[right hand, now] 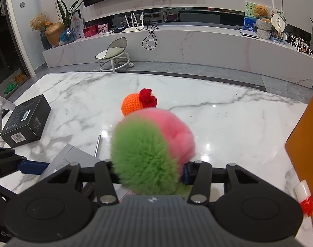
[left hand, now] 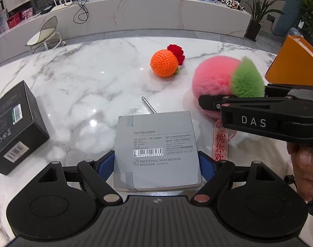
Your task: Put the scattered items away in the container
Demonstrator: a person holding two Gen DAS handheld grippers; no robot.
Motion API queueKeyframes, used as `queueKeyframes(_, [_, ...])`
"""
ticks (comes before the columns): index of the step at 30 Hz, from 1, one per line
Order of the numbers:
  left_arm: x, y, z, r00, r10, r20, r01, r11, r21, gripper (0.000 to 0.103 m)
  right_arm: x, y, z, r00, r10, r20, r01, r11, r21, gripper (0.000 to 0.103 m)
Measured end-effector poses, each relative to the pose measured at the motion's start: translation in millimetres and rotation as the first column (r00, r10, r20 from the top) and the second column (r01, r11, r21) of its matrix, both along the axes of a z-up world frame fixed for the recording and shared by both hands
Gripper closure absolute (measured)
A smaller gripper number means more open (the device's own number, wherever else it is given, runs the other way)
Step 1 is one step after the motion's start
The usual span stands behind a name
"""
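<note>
A grey painting notebook (left hand: 156, 144) lies flat between the blue fingers (left hand: 106, 163) of my left gripper (left hand: 156, 164), which is shut on its two side edges. My right gripper (right hand: 150, 173) is shut on a pink plush peach (right hand: 177, 131) with a green leaf (right hand: 142, 160); fur hides its left finger. In the left wrist view the right gripper (left hand: 210, 103) reaches in from the right, the peach (left hand: 214, 78) in its jaws and a pink tag (left hand: 220, 144) dangling. The orange container (left hand: 290, 65) stands at the right edge (right hand: 306, 144).
An orange crochet ball (left hand: 164, 62) with a red flower (left hand: 177, 52) rests mid-table. A thin metal pen (left hand: 149, 105) lies just beyond the notebook. A black box (left hand: 14, 121) sits at the left. A small red-and-white object (right hand: 304, 198) is near the container. A hand (left hand: 304, 164) holds the right gripper.
</note>
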State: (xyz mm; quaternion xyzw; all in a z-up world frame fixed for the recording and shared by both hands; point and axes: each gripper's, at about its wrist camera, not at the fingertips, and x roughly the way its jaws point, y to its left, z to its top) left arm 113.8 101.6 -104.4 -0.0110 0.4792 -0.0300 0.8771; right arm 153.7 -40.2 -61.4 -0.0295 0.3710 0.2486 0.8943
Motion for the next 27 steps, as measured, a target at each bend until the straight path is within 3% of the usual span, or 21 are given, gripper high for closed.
queueKeyframes(10, [1, 12, 22, 0.998, 0.045, 0.041, -0.045, 0.999, -0.004, 0.007, -3, -2, 14, 1.000, 0.007, 0.019, -0.007, 1.000, 0.011, 0.053])
queueKeyframes(27, [9, 5, 74, 0.982, 0.085, 0.166, -0.084, 0.996, -0.010, 0.007, -5, -37, 69, 0.992, -0.020, 0.127, 0.013, 0.998, 0.056, 0.053])
